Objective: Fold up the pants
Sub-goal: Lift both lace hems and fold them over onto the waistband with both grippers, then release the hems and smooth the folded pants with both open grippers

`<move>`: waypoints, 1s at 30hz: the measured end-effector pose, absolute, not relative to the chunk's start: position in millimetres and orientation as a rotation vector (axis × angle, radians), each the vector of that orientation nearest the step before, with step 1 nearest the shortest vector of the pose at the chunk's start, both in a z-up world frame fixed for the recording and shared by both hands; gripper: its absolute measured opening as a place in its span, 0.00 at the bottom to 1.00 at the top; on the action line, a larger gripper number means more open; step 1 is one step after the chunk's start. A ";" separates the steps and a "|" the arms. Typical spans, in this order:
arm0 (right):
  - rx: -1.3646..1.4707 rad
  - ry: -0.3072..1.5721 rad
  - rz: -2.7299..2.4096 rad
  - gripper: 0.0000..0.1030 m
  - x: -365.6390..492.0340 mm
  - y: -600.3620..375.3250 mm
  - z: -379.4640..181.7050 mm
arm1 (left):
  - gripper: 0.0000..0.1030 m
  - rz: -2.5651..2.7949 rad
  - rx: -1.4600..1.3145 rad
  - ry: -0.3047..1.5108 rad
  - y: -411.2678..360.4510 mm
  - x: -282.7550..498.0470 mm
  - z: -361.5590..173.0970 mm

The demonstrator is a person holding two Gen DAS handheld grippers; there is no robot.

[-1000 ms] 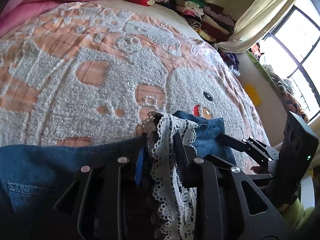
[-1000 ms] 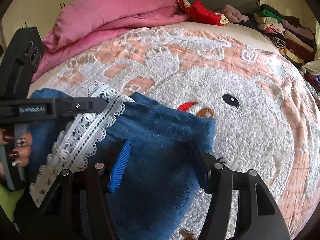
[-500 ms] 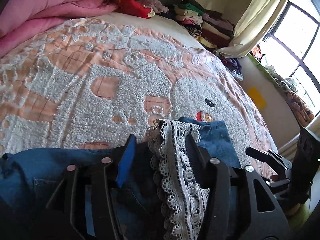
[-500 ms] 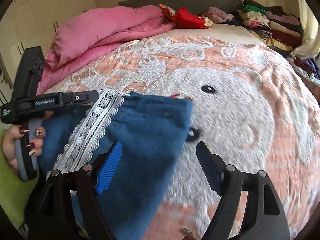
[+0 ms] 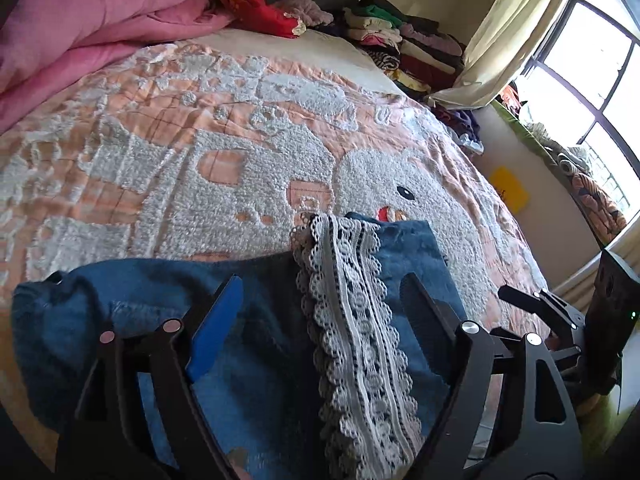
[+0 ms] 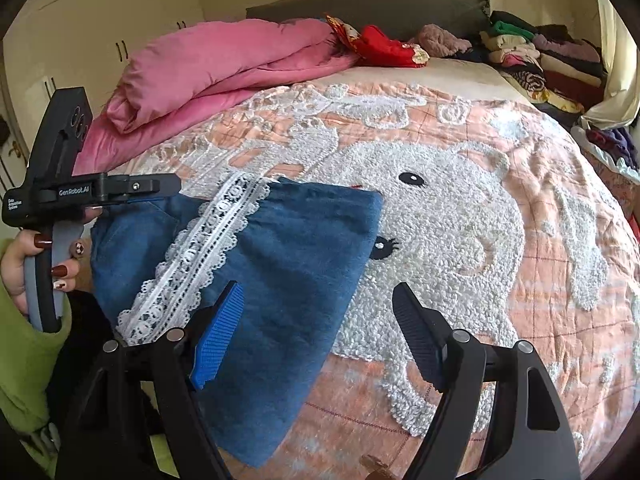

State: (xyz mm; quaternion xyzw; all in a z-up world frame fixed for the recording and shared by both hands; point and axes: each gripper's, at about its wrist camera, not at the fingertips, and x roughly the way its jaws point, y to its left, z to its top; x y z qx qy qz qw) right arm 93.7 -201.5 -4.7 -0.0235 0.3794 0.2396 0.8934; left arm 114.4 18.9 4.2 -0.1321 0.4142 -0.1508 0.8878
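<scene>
Item: denim pants with a white lace trim strip, laid folded on the bedspread near the bed's near edge. Change recorded: a second ago the left gripper was clamped on the lace and denim; its fingers are now spread wide, nothing held, the cloth lying loose beneath them. The right gripper is likewise seen with fingers apart, empty, raised above the blue panel's near corner, and has been drawn back from the cloth since half a second ago. Significance, as judged: a fold has been laid down and released; a further fold or smoothing may remain. Edges: the panel's far hem is seen straight against the embroidered elephant; the lace runs diagonally across the fold; the near corner hangs toward the bed edge. Open room: broad bare bedspread is available ahead and to the right; a pink quilt and stacked clothes are kept well apart at the headboard end.
</scene>
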 end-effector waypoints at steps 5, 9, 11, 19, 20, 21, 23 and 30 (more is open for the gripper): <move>-0.060 0.767 0.514 0.74 84.1 -198.9 2.8 | 0.71 -0.306 -0.257 0.872 20.1 95.1 8.4; -0.064 0.755 0.530 0.74 76.3 -196.9 6.7 | 0.71 -0.295 -0.246 0.880 22.6 78.9 7.8; -0.065 0.751 0.540 0.74 72.6 -195.1 7.5 | 0.71 -0.286 -0.247 0.883 25.9 69.9 6.3; -0.090 0.751 0.599 0.74 54.1 -184.3 4.8 | 0.46 -0.312 -0.310 0.914 36.6 42.9 0.1; -0.099 0.752 0.608 0.74 51.2 -181.7 3.4 | 0.46 -0.318 -0.312 0.920 35.8 40.5 -1.0; -0.106 0.754 0.616 0.74 49.3 -179.3 2.3 | 0.45 -0.322 -0.317 0.926 35.1 38.4 -2.3; -0.111 0.761 0.632 0.74 46.3 -176.0 0.1 | 0.45 -0.334 -0.338 0.948 33.2 34.2 -7.6; -0.131 0.802 0.677 0.74 38.3 -163.2 -14.1 | 0.45 -0.375 -0.349 1.022 16.8 27.3 -27.0</move>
